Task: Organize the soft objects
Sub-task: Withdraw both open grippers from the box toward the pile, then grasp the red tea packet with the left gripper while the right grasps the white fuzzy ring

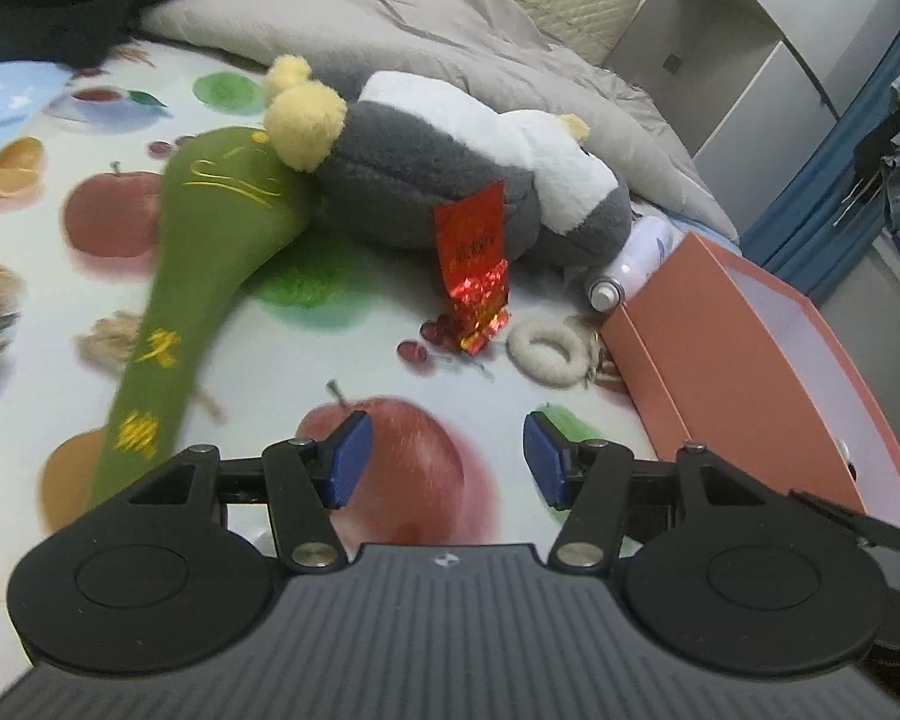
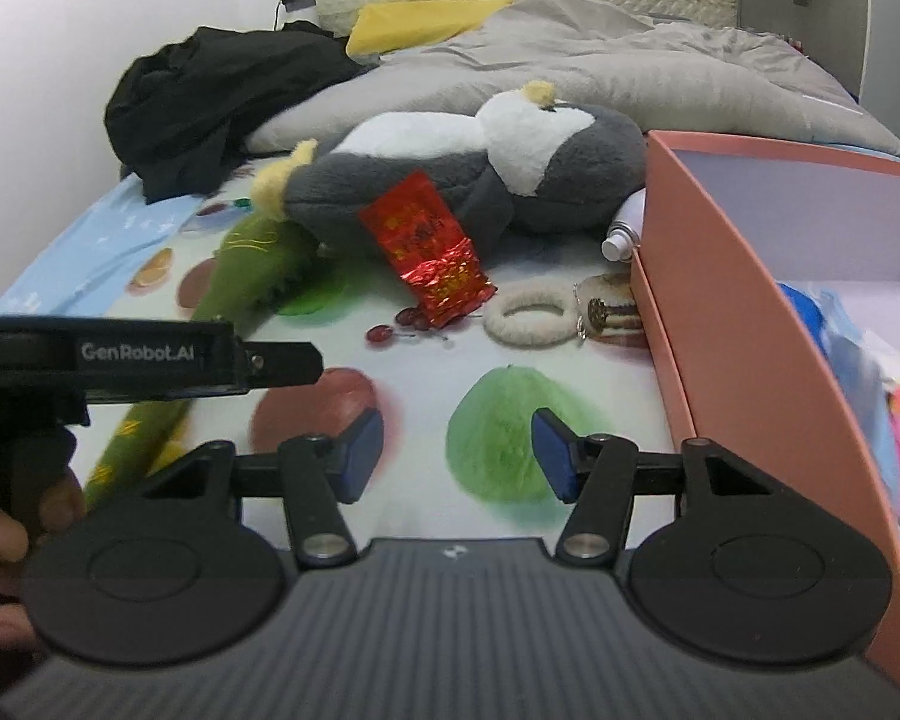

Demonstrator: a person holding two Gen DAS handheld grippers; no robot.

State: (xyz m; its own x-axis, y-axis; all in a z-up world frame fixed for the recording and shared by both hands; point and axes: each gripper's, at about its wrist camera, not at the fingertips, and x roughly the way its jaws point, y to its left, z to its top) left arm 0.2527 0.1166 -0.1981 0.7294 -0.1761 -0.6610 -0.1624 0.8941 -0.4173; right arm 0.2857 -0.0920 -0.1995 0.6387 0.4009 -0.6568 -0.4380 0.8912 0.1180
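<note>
Plush toy: a grey-and-white stuffed animal (image 1: 450,180) is lying on its side on the fruit-printed sheet (image 1: 390,360), near the middle of the bed; its yellow feet (image 1: 303,126) are resting against the green cushion.
Green cushion: a long, paddle-shaped green pillow (image 1: 192,276) with yellow embroidery is stretching from the plush toy toward the left gripper.
Red packet: a shiny red foil pouch (image 1: 473,267) is leaning against the front of the plush toy.
Fuzzy ring: a cream fuzzy ring (image 1: 549,354) is lying flat on the sheet between the red packet and the box, just beside the box wall.
Box: an open pink box (image 2: 720,300) is sitting at the right; blue and pink items – too blurred to name – are lying inside it.
Bottle: a white bottle (image 1: 630,267) is lying between the plush toy and the box.
Left gripper: the left gripper (image 1: 447,456) is hovering over a printed apple; its jaws are standing partly apart, holding nothing.
Right gripper: the right gripper (image 2: 457,453) is hanging above the sheet beside the box – jaws partly apart, nothing between them.
Background: a grey duvet (image 2: 570,66) and a black garment (image 2: 210,96) are lying behind the toy.
</note>
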